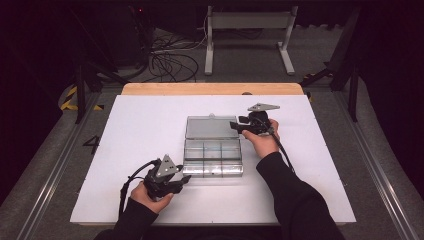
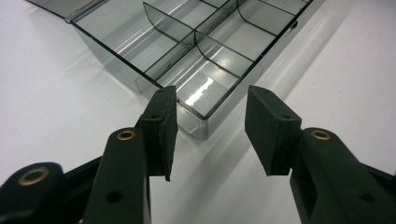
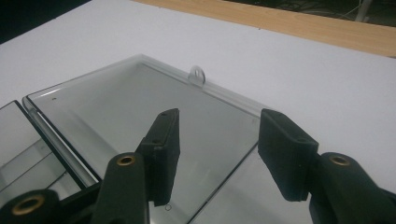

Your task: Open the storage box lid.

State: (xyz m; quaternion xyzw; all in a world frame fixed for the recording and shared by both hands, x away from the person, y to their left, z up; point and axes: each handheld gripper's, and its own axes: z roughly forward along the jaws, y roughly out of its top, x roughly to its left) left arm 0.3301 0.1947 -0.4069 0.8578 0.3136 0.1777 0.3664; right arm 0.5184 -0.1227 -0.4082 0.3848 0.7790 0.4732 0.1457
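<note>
A clear box (image 1: 213,156) lay open at the middle of the white bench (image 1: 140,125), its lid (image 1: 212,126) flat toward the far edge. The left gripper (image 1: 186,178) was released, with the box's near left corner just before its jaws. The right gripper (image 1: 235,125) was also released, jaws astride the lid's right edge.

Ahead of my black jaws lies a clear, smoke-grey plastic box (image 1: 213,156), its dividers (image 2: 212,53) the same see-through grey and its open lid (image 3: 154,112) a shade paler. My jaws carry small brass-coloured rivets, and the tabletop (image 1: 140,125) beneath them is plain white, edged beyond the lid by a light wooden strip (image 3: 299,23).
</note>
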